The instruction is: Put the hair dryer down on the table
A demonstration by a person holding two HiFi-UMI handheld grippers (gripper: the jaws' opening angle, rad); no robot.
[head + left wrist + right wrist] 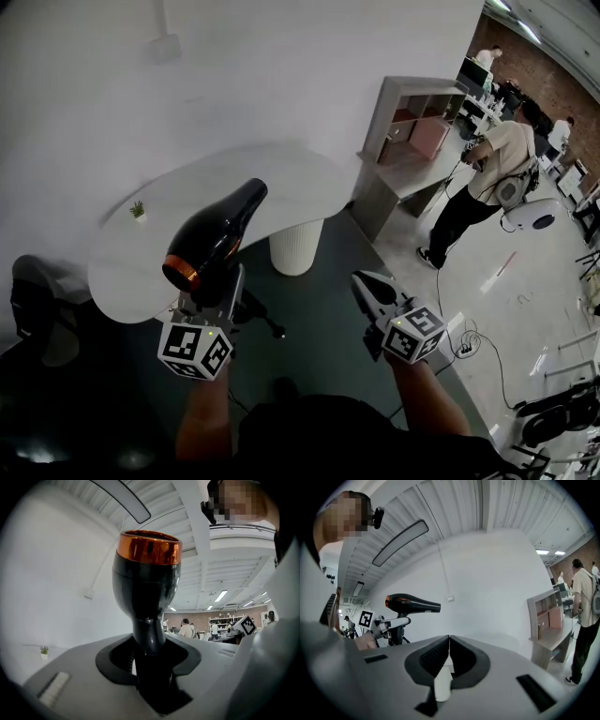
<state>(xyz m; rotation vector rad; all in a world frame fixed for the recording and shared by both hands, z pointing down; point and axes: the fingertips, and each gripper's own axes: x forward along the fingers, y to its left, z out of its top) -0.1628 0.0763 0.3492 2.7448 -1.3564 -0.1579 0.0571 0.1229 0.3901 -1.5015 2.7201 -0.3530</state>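
With the left gripper [223, 283] clamped on the handle of the hair dryer [214, 234], seemingly just short of the white table [169, 192], and the right gripper [367, 286] closed and empty, the dryer needed carrying over the tabletop before a gentle lowering.

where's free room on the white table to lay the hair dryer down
Nearly the whole table is bare: the wide stretch from the small potted plant near its left edge to its rounded right end by the shelf unit. Only the plant's spot is taken.
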